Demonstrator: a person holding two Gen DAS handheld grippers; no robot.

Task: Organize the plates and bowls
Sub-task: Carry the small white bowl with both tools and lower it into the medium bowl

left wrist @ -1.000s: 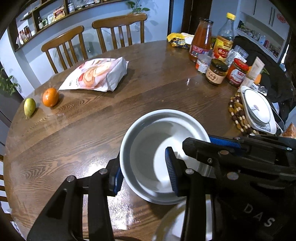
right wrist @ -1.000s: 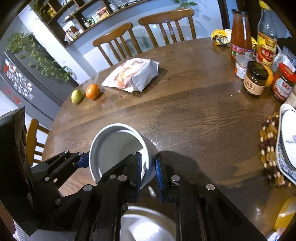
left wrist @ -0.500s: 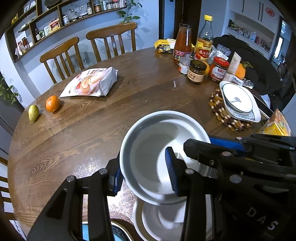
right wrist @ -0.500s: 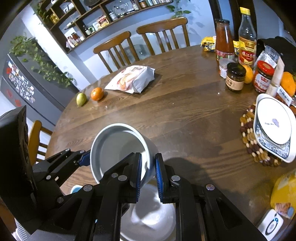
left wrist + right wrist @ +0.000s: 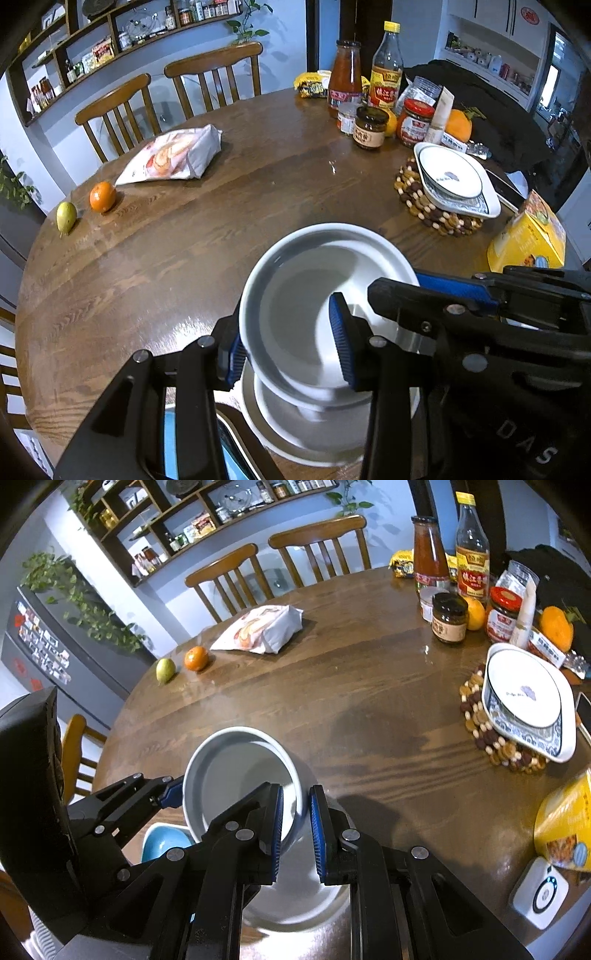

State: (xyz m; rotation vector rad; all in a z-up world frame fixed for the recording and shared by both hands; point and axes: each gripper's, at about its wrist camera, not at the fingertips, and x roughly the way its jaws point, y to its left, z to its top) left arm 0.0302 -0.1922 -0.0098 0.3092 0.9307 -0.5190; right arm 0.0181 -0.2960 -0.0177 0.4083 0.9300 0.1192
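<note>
The round brown wooden surface [image 5: 184,251] fills my frames. Both tongs, left tongs [image 5: 288,347] part-open and right tongs [image 5: 297,830] nearly closed, pinch the white ceramic bowl's [image 5: 314,302] rim. It tilts above the white plate [image 5: 295,439] at lower centre; uneven lowering could let it slip and chip.

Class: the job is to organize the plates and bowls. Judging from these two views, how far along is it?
Done: a round plate sits in a square dish. In hand: both claws, left and right, grip a white bowl above a white plate. Left: set it down; a blue dish waits.

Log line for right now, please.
left gripper: grips white bowl rim | right gripper: grips opposite rim | bowl over white plate
</note>
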